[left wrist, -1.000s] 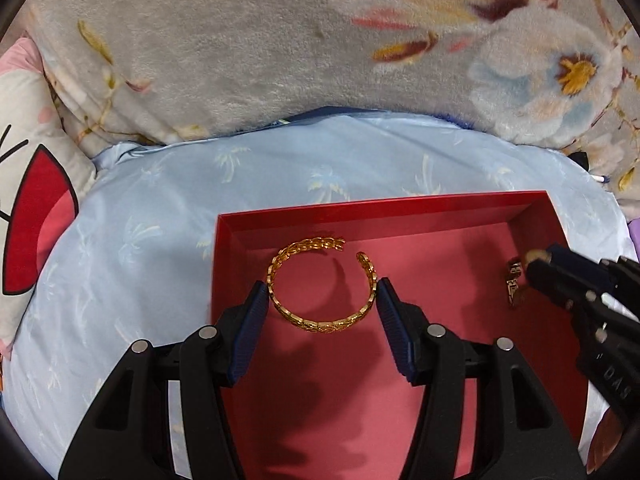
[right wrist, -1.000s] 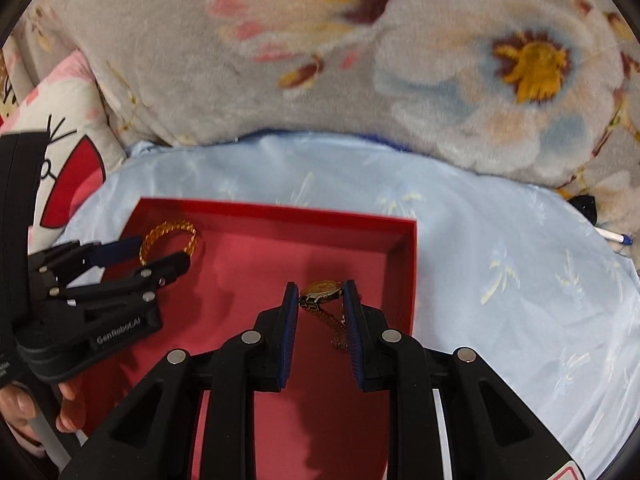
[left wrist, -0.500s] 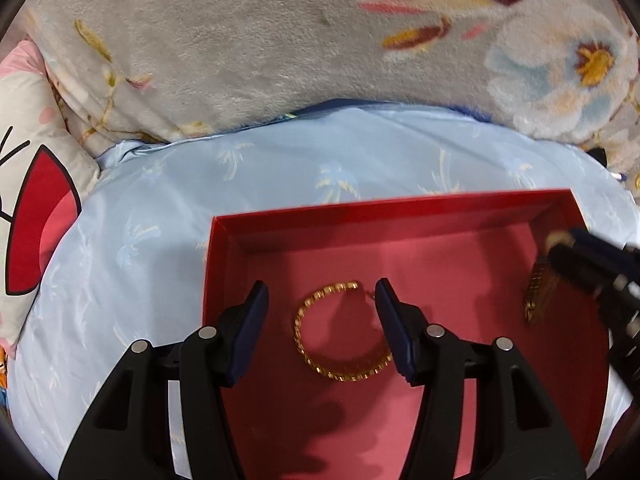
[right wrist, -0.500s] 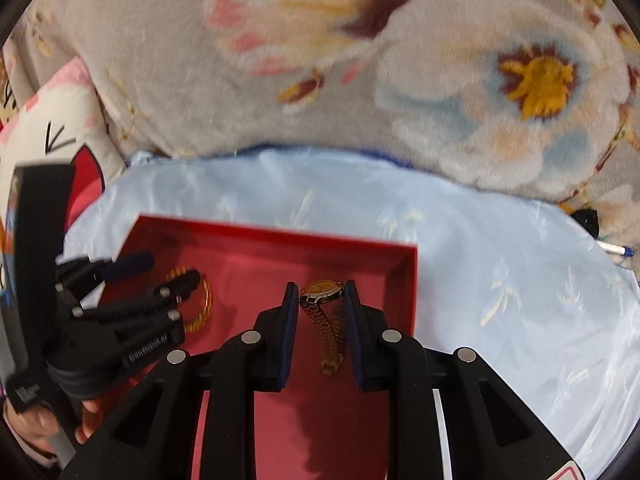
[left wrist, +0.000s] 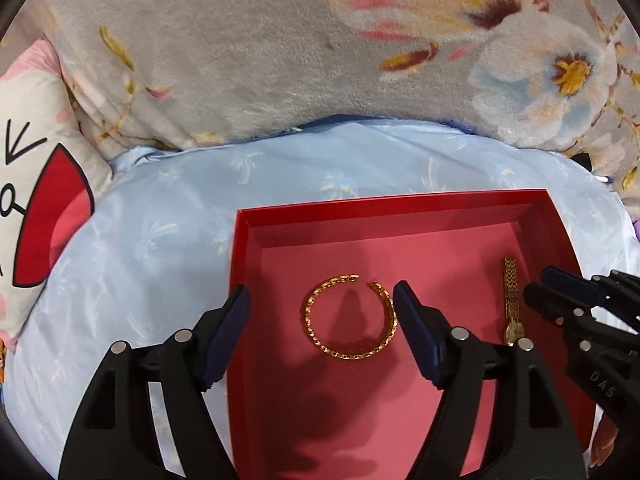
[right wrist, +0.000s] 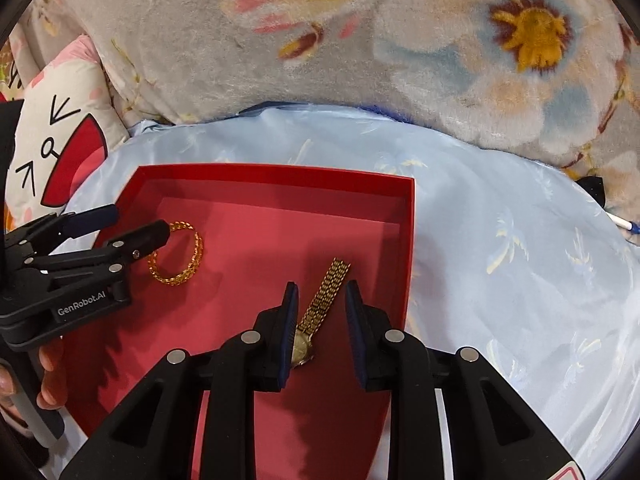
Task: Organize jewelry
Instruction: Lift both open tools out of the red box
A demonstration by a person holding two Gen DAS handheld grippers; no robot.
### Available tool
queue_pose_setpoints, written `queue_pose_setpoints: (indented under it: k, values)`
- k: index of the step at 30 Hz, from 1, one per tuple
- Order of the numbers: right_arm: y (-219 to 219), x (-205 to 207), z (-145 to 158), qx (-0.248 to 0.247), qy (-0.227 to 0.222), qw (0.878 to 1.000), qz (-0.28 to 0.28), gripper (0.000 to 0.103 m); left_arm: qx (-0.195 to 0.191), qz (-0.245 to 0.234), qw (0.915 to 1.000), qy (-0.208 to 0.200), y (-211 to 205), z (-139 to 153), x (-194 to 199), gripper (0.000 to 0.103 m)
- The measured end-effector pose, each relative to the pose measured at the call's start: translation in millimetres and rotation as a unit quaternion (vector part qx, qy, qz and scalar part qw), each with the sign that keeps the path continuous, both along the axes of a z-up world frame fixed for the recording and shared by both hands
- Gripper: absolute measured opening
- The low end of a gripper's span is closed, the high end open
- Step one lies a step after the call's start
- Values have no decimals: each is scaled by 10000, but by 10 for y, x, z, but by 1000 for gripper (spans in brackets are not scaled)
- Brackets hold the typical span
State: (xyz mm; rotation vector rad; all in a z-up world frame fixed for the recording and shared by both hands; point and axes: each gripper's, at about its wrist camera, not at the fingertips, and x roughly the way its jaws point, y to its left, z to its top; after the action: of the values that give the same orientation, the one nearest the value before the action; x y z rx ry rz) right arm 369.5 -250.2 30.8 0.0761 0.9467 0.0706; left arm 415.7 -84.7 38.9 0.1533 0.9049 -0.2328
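Observation:
A gold open bangle (left wrist: 352, 318) lies flat on the floor of the red box (left wrist: 380, 202). My left gripper (left wrist: 320, 294) straddles it with jaws opening; the right pad stands just beside the bangle's edge and the left pad is well clear. A gold watch (right wrist: 324, 300) lies on the box floor near the right wall, its face beside my right gripper's left pad. My right gripper (right wrist: 322, 291) has its jaws opening slightly around the watch, and the strap is free between them. The right wrist view also shows the bangle (right wrist: 178, 258) and the left gripper (right wrist: 136, 220).
The red box (right wrist: 280, 170) rests on a light-blue satin cushion (left wrist: 168, 248). A grey floral blanket (left wrist: 260, 48) rises behind it. A cartoon pillow (left wrist: 36, 200) lies at the left. A pen (right wrist: 624, 224) sits at the far right, and a person's hand (right wrist: 48, 384) shows at lower left.
The bangle, gripped a second ago, now lies loose on the box floor as the left jaws widen. The watch dropped from hanging between the right pads to lying flat in the box.

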Motion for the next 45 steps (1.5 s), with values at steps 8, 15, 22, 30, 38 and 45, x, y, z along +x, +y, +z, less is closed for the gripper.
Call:
queue_pose_setpoints:
  k: [8,15,22,30,38,45]
  values:
    - [-1,-465,317,38,-310,9995,-25,31,-91,56,9998,-148,215,240,-312,71]
    - [95,-1246,513,-100,-492,9987,61,39,-161,59,9994,-304,494,441,-939,71]
    - [310,-2138,440,-165,-595,9980,162,47,-153,-17,9989,-439,626,483,-1743,73]
    - [545,-3054,77,-428,-792,9959,-37,51,-241,-61,9981,-560,731,274,-2592,82]
    - [639,-3592,-226,-345,-790,9962,-93,53,-463,-138,9988,-107,893,-206,-3078,91]
    - [587,-3767,-302,-111,-795,9967,-159,62,-251,-281,9992,-110,904,-450,-3322,91]
